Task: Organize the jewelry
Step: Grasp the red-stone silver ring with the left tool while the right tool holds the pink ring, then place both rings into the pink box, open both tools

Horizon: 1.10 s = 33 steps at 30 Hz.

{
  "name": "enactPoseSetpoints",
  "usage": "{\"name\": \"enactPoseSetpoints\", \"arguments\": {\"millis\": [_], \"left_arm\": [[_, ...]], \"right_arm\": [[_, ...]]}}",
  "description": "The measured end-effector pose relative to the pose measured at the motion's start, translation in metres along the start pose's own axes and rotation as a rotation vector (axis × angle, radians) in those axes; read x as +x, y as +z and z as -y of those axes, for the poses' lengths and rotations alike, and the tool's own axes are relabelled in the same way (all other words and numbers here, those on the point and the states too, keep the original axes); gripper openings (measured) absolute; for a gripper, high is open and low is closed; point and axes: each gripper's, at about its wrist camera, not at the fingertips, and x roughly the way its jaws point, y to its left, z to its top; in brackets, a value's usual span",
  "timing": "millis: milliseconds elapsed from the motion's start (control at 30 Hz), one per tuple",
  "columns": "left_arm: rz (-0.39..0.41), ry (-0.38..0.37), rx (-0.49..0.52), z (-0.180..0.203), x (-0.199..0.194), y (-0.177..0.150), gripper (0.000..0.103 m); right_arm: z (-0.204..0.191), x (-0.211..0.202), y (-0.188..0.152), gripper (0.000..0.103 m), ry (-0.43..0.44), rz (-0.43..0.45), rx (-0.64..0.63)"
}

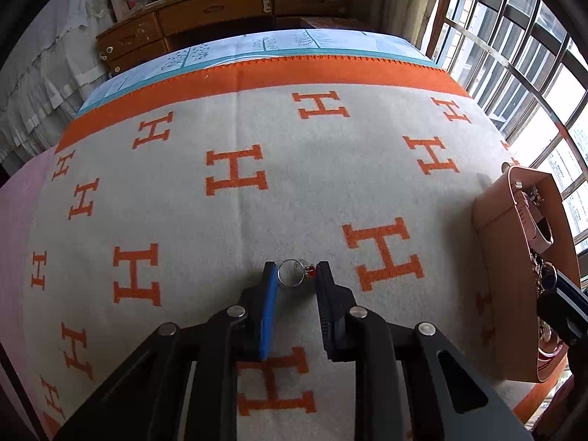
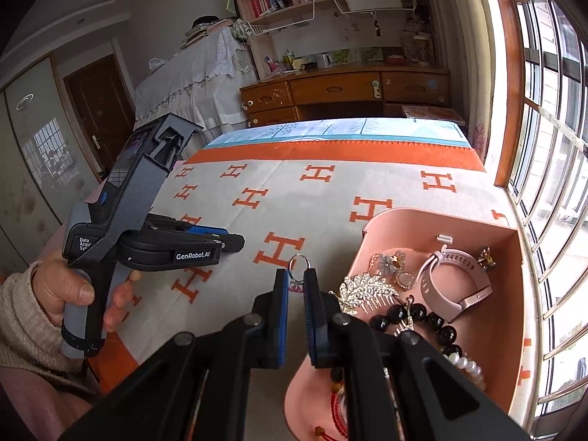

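Observation:
A silver ring with a red stone [image 1: 296,275] lies on the grey blanket with orange H marks [image 1: 235,242]. My left gripper [image 1: 296,272] points down at it, and its two pads touch the ring on either side. My right gripper [image 2: 297,275] is shut on a second silver ring with a pinkish stone [image 2: 298,264], held in the air just left of the pink tray [image 2: 441,217]. That tray holds a pink watch [image 2: 452,279], a sparkly feather comb [image 2: 362,286], black beads [image 2: 433,321] and pearls [image 2: 466,364]. In the right wrist view a hand [image 2: 73,290] holds the left gripper [image 2: 235,242] low over the blanket.
The pink tray [image 1: 507,220] sits at the blanket's right edge, close to the barred window [image 2: 551,183]. A wooden desk with drawers [image 2: 341,92] stands beyond the bed's far end. A lace-covered piece of furniture [image 2: 191,81] is at the back left.

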Motion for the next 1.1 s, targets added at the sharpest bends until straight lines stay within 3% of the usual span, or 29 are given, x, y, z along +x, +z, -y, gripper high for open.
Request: {"name": "enactPoseSetpoints", "arguments": {"millis": [300,533,733,1033,1067,1100], "left_arm": [[0.128,-0.103,0.107,0.047,-0.073,0.017,0.019],[0.222,-0.201,0.209,0.105,-0.124,0.041,0.019],[0.196,-0.233,0.260,0.145,-0.114,0.042,0.019],[0.097,-0.215,0.250,0.166,-0.072,0.031,0.019],[0.093,-0.208,0.248,0.167,-0.069,0.030,0.021],[0.089,-0.201,0.248,0.168,-0.067,0.029,0.029]], "right_arm": [[0.025,-0.047,0.020,0.008,-0.035,0.083,0.063],[0.041,-0.104,0.046,0.008,-0.121,0.153,0.077],[0.047,-0.111,0.044,0.009,-0.206,0.112,0.086],[0.059,-0.087,0.014,0.009,-0.221,-0.013,0.119],[0.059,-0.084,0.012,0.009,-0.224,-0.021,0.117],[0.058,-0.082,0.010,0.009,-0.231,-0.027,0.113]]}}
